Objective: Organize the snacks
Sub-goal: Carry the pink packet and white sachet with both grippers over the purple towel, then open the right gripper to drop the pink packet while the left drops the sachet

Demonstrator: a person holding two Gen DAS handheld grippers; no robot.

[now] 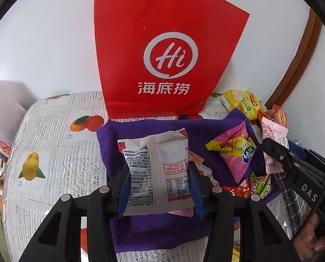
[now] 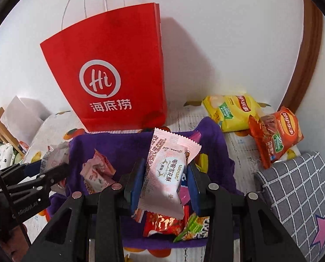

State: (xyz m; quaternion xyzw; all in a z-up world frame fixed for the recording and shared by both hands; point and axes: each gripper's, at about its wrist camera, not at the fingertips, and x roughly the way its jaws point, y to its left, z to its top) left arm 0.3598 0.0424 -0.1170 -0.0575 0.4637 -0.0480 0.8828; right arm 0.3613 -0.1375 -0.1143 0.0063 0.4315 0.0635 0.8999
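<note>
My left gripper (image 1: 159,187) is shut on a white snack packet (image 1: 160,172) with red print, held above a purple cloth basket (image 1: 140,235). My right gripper (image 2: 165,185) is shut on a pale pink snack packet (image 2: 164,172) over the same purple basket (image 2: 123,146). Several small packets lie in the basket: a pink bag with a yellow candy pack (image 1: 236,150), red and green wrappers (image 2: 175,224) and pink-white ones (image 2: 98,172). The right gripper (image 1: 278,152) shows at the left view's right edge, the left gripper (image 2: 53,170) at the right view's left edge.
A red paper bag (image 1: 162,50) with a white logo stands behind the basket against the white wall. A yellow chip bag (image 2: 232,111) and an orange chip bag (image 2: 276,135) lie at the back right. A grey checked cushion (image 2: 298,196) sits at the right. The fruit-print tablecloth (image 1: 53,152) spreads left.
</note>
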